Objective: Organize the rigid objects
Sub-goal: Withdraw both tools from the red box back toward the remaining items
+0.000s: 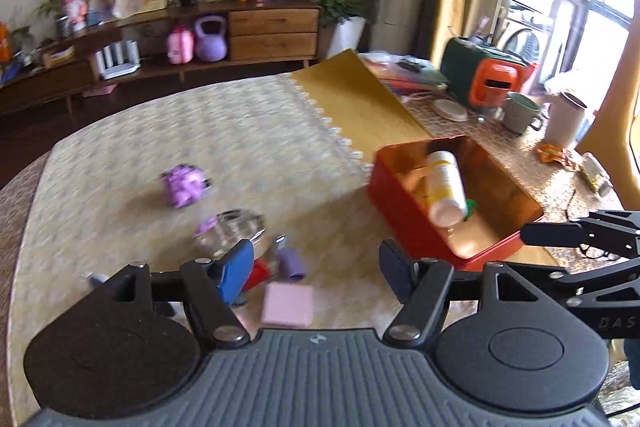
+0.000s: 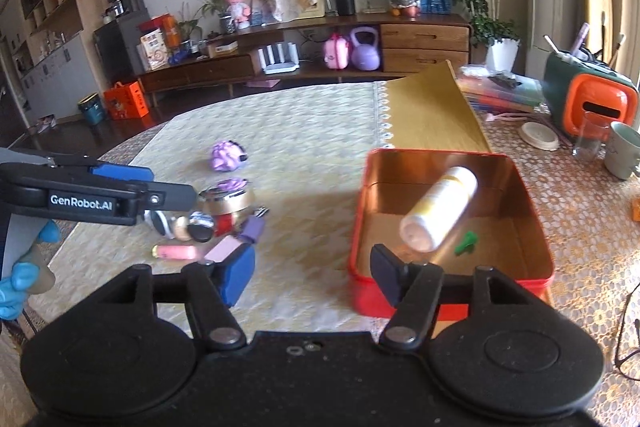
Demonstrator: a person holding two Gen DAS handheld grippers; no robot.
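Caught at the drop: a white-and-yellow bottle [image 2: 440,213], blurred and tilted, apparently tumbling into the red tin box [image 2: 532,227] at right of frame, beside a small green piece [image 2: 466,242] already on the box floor. Right gripper [image 2: 312,277] at lower centre, jaws parted and holding nothing, poised at the near rim of the box. Left gripper [image 1: 316,269] likewise spread and empty in its own view, above the clutter at lower left: a gold-rimmed round jar [image 2: 229,198], a pink tube [image 2: 176,251], a pink block [image 1: 287,305], a purple cylinder [image 1: 292,263], and some small round compacts [image 2: 188,225]. Farther up the patterned cloth of the table [image 2: 312,131], a lone purple toy [image 2: 227,155], well apart from the rest. Judged one item into the sorting, with most of the pile not yet boxed. Next move likely a reach to the cluster, calling for a single piece to be picked cleanly from neighbours that touch it, jaws set across a narrow side.
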